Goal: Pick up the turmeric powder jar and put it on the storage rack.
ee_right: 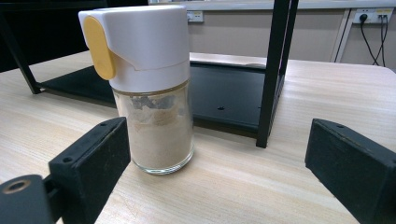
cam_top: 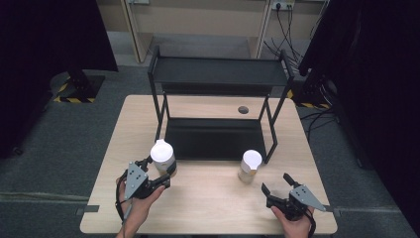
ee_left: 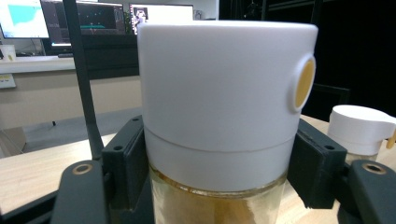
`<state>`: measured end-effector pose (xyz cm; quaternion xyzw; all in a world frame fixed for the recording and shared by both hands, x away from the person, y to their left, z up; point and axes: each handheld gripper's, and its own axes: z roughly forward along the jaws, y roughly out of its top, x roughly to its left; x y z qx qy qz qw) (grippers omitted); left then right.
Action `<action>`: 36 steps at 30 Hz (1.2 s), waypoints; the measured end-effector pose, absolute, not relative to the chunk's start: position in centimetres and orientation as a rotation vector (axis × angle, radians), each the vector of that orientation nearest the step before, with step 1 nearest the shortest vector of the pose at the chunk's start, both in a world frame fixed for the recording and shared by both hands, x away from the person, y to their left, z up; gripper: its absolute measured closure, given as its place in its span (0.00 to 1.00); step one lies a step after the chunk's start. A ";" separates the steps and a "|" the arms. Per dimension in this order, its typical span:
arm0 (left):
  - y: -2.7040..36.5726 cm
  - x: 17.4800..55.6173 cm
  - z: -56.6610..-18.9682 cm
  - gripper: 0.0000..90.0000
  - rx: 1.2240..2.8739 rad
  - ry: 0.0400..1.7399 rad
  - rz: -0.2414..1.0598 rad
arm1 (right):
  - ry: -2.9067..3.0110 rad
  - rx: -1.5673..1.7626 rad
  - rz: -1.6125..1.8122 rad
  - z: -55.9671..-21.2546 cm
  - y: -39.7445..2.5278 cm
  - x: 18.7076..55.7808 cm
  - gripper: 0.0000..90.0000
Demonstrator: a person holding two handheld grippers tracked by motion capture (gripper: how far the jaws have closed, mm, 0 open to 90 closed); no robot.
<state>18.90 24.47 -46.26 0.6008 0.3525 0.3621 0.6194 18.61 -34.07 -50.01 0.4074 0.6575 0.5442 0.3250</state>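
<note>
While my left hand-held gripper clamps a white-capped spice jar near the bench's front left, just before the black two-tier rack, my right hand-held gripper gapes wide, short of a second jar. I judge the grasp made; next comes lifting it upright toward the rack's lower shelf.

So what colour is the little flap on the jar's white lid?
Yellow. The flap on the right-hand jar shows best in the right gripper view.
</note>
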 end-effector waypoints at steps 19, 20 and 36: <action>23.7 20.1 -43.9 0.34 1.362 0.797 0.846 | 1.719 1.072 1.429 -50.0 -34.0 18.6 0.08; 23.7 20.2 -43.8 0.34 1.362 0.796 0.847 | 1.719 1.073 1.429 -50.0 -34.0 18.6 0.08; 23.2 21.4 -41.8 0.34 1.330 0.782 0.869 | 1.719 1.073 1.429 -50.0 -34.1 18.6 0.08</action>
